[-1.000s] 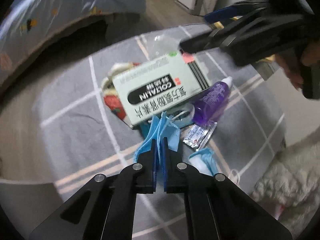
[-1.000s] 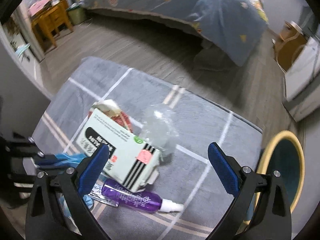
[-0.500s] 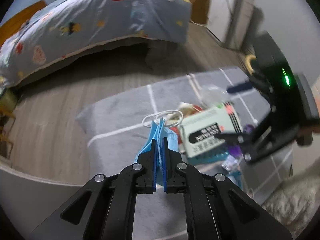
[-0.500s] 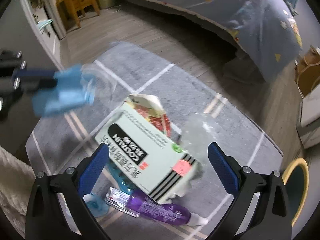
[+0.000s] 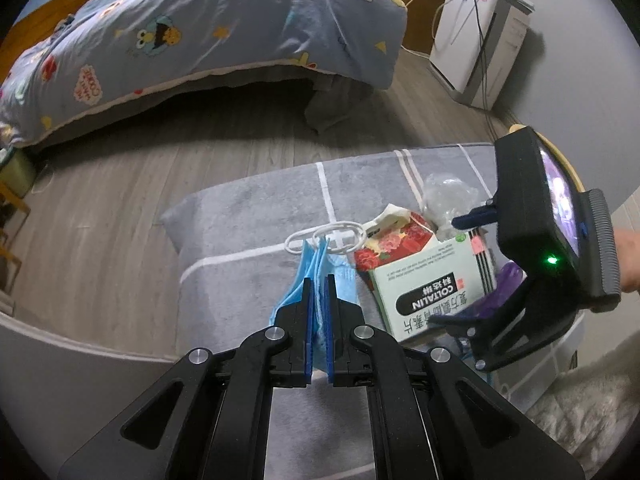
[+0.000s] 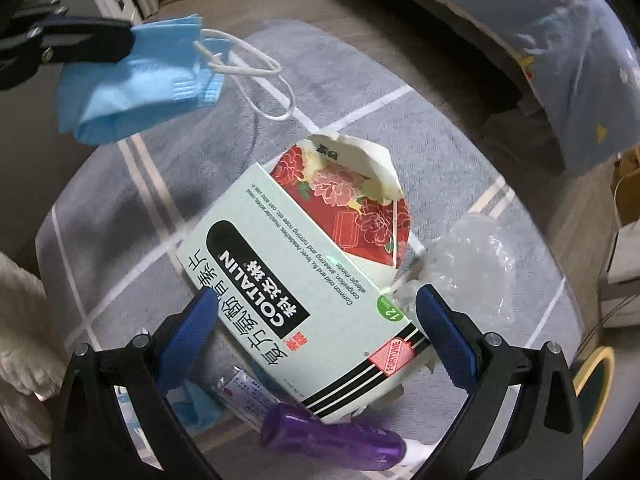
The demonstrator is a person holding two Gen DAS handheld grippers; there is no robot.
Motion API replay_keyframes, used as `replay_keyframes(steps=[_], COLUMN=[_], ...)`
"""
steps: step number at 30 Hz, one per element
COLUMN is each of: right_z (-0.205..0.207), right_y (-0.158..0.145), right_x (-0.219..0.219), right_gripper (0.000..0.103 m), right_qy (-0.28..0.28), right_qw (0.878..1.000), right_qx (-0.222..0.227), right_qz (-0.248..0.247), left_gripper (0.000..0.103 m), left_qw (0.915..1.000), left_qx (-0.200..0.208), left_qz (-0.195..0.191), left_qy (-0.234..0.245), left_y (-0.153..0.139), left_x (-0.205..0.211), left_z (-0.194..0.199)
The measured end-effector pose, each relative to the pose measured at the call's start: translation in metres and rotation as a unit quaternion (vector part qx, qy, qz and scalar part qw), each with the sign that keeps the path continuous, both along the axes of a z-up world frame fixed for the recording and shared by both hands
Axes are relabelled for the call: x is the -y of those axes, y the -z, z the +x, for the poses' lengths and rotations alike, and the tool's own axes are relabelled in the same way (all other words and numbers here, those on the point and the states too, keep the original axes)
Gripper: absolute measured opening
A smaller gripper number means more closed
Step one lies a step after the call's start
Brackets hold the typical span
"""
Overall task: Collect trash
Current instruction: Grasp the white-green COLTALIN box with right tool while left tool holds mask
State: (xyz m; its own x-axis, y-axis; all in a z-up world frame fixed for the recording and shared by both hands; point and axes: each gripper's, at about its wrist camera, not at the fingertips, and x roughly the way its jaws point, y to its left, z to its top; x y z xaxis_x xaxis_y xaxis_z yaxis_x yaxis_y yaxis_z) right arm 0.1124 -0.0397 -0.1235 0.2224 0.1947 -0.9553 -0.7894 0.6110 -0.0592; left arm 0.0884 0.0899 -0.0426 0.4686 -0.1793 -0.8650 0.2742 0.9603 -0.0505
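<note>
- Left gripper [image 5: 318,280]: jaws closed on a folded blue face mask [image 6: 132,80], held clear of the rug [image 6: 132,208]; its white ear loops [image 6: 256,76] hang free past the fingertips.
- Rug: grey with pale grid lines, lying on a wood floor [image 5: 120,184]; the trash sits grouped toward its right edge in the left wrist view.
- Medicine box [image 6: 296,292], pale green and marked COLTALIN: lies flat on the rug, overlapping a torn red floral packet [image 6: 352,204].
- Purple tube [image 6: 332,440]: lies on the rug, its end under the box's near edge, beside a small foil sachet [image 6: 244,394].
- Crumpled clear plastic [image 6: 488,264]: on the rug, touching the box's right corner.
- Right gripper [image 6: 316,340]: jaws wide apart, poised above the medicine box, gripping nothing.
- Bed [image 5: 200,32], with a patterned blue cover: stands beyond the rug's far edge.
</note>
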Motion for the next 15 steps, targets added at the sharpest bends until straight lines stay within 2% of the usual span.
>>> replay_keyframes(steps=[3, 9, 15], right_z=[-0.005, -0.023, -0.03], right_y=[-0.002, 0.012, 0.022], right_x=[-0.003, -0.014, -0.013], right_gripper=[0.097, 0.097, 0.097], right_qy=[-0.015, -0.062, -0.069], right_qw=[1.0, 0.998, 0.996], right_qx=[-0.004, 0.008, 0.0], right_qz=[0.009, -0.029, -0.053], left_gripper=[0.006, 0.006, 0.006], left_qw=[0.9999, 0.9995, 0.9996], left_qx=[-0.004, -0.012, -0.015], left_qz=[-0.004, -0.008, -0.004], left_qy=[-0.009, -0.027, -0.023], left_y=[0.002, 0.005, 0.007], left_x=[-0.005, -0.013, -0.012], left_z=[0.002, 0.006, 0.007])
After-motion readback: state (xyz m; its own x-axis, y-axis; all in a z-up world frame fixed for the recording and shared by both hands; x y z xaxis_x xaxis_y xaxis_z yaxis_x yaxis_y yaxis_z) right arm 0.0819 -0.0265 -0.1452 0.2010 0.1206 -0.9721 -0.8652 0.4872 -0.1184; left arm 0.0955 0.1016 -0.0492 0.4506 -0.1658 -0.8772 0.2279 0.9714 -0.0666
